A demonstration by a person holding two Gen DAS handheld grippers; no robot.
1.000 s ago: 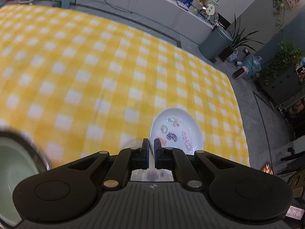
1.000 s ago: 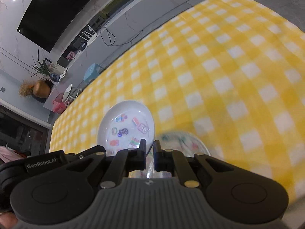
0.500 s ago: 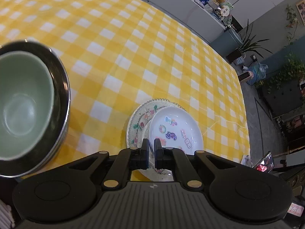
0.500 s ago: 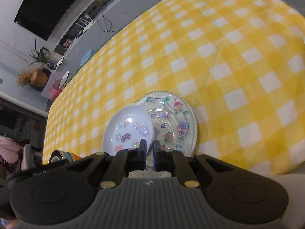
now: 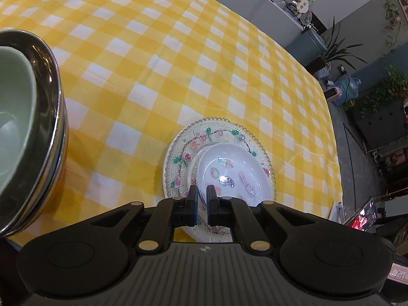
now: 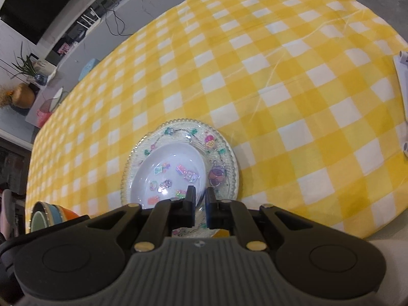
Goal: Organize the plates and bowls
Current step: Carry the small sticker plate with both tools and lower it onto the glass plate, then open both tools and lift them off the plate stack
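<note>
Left gripper (image 5: 201, 194) first: jaws pinched nearly together on the near rim of the white plate (image 5: 233, 176), the one dotted with small coloured stickers, and the rim sits right in the narrow slot between the fingers. Over on the right gripper (image 6: 200, 195), same story, jaws clamped close, though here two edges crowd the gap, the white plate (image 6: 169, 170) and the glass plate (image 6: 224, 153), and I cannot tell which one it grips.

Moving outward, the white plate lies inside the glass plate (image 5: 183, 150), a clear one with a beaded edge and painted fruit and flowers round its border. In the left view the white plate sits toward five o'clock on it, leaving glass bare from nine to one o'clock.

The glass plate rests flat on the surface under a yellow-and-white checked cloth (image 5: 178, 51), near the cloth's front edge.

At nine o'clock in the left view, well apart from the plates, stands a metal bowl (image 5: 54, 117) with a pale green bowl (image 5: 17, 117) nested inside. The right view catches that stack at eight o'clock, with blue and orange rims showing (image 6: 60, 213).
</note>
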